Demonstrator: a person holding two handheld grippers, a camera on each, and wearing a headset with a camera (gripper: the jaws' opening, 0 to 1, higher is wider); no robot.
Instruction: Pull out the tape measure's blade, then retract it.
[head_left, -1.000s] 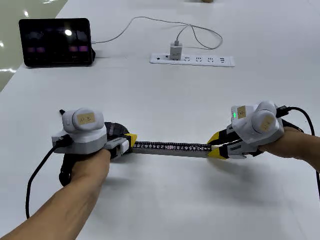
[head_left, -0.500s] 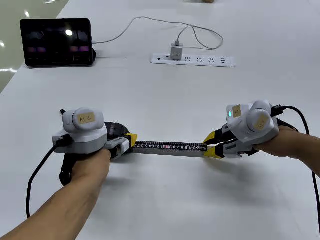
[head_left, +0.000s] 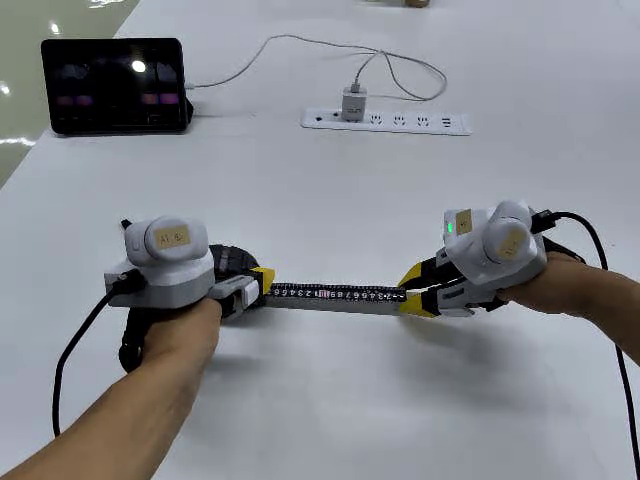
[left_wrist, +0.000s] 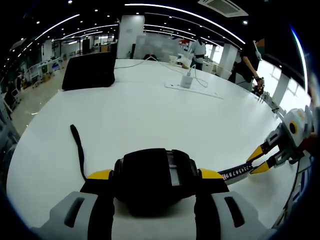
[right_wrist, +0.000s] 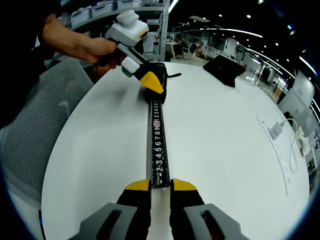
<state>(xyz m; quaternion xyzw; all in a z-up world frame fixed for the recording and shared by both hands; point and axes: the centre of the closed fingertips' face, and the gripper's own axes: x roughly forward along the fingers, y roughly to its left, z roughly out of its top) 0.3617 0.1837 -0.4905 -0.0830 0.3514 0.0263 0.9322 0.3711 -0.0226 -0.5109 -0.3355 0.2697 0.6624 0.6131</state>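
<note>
gripping the black tape measure case in the left gripper, at about 8 o'clock in the head view, pressing the yellow-tipped jaws against its two sides. showing the same hold in the left gripper view, with the case wedged in the left gripper and resting on the white table, trailing a thin black strap toward 10 o'clock.

pinching the free end of the blade in the right gripper, at about 4 o'clock in the head view, closing the jaws almost together on the blade's tip. stretching the blade straight along the 9-to-3 line between the two grippers, low over the table, with the printed numbers facing up.

looking along the blade in the right gripper view, running from the right gripper at 6 o'clock up to the case near 12 o'clock, beside the left gripper. catching the blade and the right gripper at about 4 o'clock in the left gripper view.

standing well apart from the work: a dark tablet at 10 o'clock in the head view, and a white power strip near 12 o'clock carrying a charger with a looping cable.
</note>
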